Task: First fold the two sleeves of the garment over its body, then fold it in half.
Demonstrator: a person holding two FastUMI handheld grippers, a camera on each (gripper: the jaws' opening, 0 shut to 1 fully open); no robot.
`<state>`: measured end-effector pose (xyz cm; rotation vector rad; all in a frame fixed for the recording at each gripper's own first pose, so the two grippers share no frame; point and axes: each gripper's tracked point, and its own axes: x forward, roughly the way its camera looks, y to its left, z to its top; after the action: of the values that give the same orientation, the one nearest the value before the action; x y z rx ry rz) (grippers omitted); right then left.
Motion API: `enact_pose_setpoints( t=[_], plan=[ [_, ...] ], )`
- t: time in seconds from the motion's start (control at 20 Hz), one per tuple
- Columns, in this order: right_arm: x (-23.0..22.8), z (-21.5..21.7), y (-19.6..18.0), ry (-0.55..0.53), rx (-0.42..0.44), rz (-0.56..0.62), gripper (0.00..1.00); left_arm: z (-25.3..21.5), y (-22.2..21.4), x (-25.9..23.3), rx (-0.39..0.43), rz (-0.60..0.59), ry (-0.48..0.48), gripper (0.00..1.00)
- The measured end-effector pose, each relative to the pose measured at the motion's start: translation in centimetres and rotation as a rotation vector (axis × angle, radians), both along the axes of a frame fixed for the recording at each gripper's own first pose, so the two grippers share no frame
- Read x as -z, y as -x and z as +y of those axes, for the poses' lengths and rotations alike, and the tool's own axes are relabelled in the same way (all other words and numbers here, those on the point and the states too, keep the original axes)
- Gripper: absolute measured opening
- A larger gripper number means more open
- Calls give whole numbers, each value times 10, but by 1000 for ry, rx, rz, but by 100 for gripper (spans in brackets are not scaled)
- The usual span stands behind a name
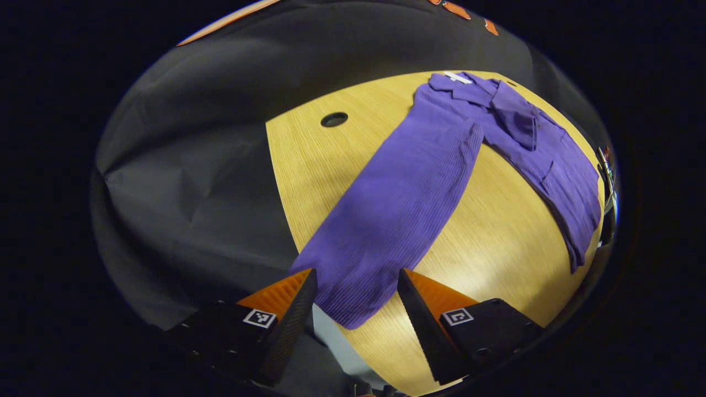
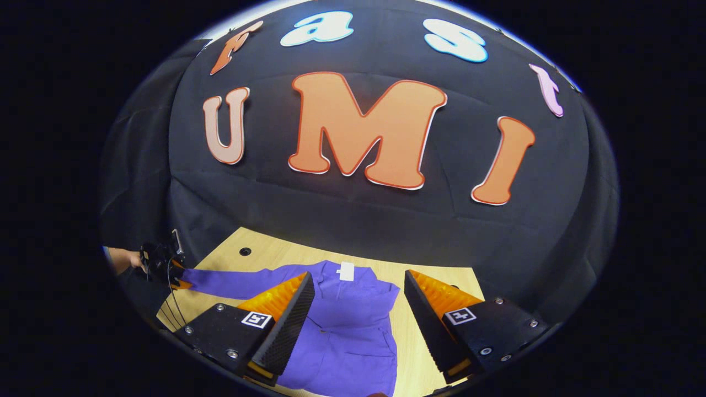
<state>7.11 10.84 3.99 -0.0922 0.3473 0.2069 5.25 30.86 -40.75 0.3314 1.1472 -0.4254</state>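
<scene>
Purple shirt (image 1: 529, 149) lies flat on the wooden table (image 1: 496, 242), collar w/ white tag (image 2: 346, 271) toward the booth wall. One sleeve (image 1: 397, 215) is stretched straight out to the table edge, cuff end (image 1: 353, 309) sitting between the left gripper (image 1: 357, 286) fingers. Jaws apart, nothing clamped yet afaict. Other sleeve looks already laid across the chest, so judging step in hand = grab this cuff and fold it over the body.

To do it well: close on the cuff only, not the table edge; lift just enough to clear, carry toward the collar/chest, lay flat w/o dragging the body sideways. Ribbed knit will likely stretch, so go slow and don't pull taut.

Right gripper (image 2: 358, 300) hovers above the shirt body, jaws apart, empty. In the right gripper view the left gripper (image 2: 175, 275) and the hand (image 2: 122, 258) holding it sit at the sleeve end.

Around: cable hole (image 1: 334, 119) in the tabletop, well apart from the sleeve. Nothing blocks the fold path. Risk: cuff hangs near the edge and could slip off.
</scene>
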Motion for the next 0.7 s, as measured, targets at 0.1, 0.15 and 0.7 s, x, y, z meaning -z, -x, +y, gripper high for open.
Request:
enact_pose_setpoints(
  t=[0.1,0.15,0.7],
  plan=[
    [0,-8,9,-7,38,-9,98,-3,0,1,21,54,1,92],
    [-1,-9,12,-20,51,-14,98,-4,2,4,31,81,-1,90],
    [-26,-39,32,-130,190,-160,98,-26,17,4,90,242,42,39]
  ],
)
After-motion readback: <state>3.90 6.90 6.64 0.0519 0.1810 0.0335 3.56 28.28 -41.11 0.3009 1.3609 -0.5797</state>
